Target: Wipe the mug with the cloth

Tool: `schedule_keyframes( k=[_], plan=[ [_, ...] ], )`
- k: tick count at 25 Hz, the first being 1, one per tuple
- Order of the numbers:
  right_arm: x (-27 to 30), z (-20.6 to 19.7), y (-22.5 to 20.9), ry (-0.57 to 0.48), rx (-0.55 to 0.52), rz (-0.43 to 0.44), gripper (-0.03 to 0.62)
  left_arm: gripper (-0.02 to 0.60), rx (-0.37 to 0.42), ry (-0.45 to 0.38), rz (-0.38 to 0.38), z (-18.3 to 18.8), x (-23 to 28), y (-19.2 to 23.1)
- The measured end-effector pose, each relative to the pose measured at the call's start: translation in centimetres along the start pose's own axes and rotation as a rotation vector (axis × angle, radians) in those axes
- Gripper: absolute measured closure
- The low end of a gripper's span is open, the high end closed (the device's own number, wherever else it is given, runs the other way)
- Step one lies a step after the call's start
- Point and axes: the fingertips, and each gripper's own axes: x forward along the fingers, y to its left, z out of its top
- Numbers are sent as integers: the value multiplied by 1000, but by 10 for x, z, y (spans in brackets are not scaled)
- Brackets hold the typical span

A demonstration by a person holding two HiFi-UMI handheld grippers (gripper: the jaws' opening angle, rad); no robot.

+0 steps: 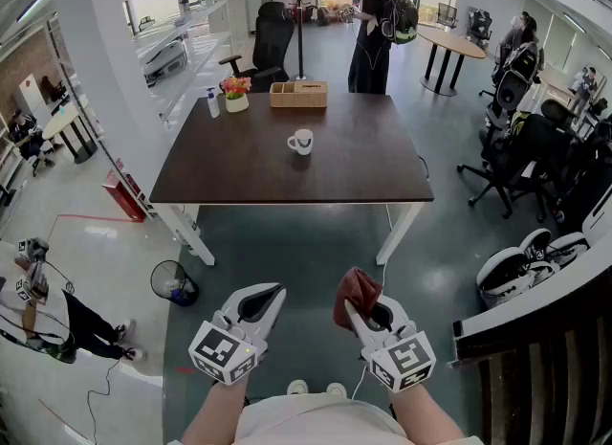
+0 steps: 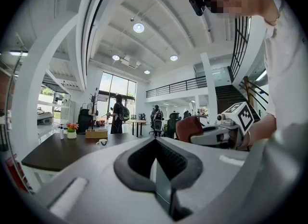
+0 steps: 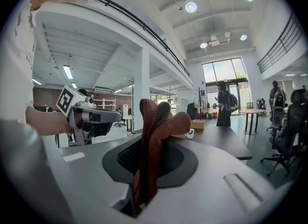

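left gripper (image 1: 260, 300) (image 2: 155, 146): held low in front of the person, well short of the desk. Its fingers (image 2: 139, 159) are pressed together with nothing between them.
dark brown rectangular desk (image 1: 363, 170): has white legs and stands ahead of both grippers on a grey floor.
white spray bottle (image 1: 212, 102): upright at the desk's far left corner.
small white pot of flowers (image 1: 235, 95): just beside the bottle, on its right.
shallow tan wicker tray (image 1: 298, 95): at the middle of the desk's far edge.
white ceramic mug (image 1: 301, 142) (image 2: 101, 142) (image 3: 191, 133): upright near the desk centre, on the near side of the tray and apart from it. It is well apart from both grippers, and nothing touches it.
right gripper (image 1: 359, 314) (image 3: 147, 143): held low beside the left gripper, level with it. Its fingers (image 3: 179, 163) are clamped on the cloth.
reddish-brown cloth (image 1: 357, 292) (image 3: 156, 126) (image 2: 188, 126): bunched, pinched along the finger seam. It stands up past the fingertips and flops over at the top, well apart from the mug.
person in dark clothes with a backpack (image 1: 381, 22): stands beyond the desk's far right corner.
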Motion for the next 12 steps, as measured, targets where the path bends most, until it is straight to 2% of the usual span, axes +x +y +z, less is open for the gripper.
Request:
schedule_keyframes(
  k=[12],
  plan=[
    [2,1,10,1,-4,4,514,581,-3,-8,-9,0,-8,0]
  ],
)
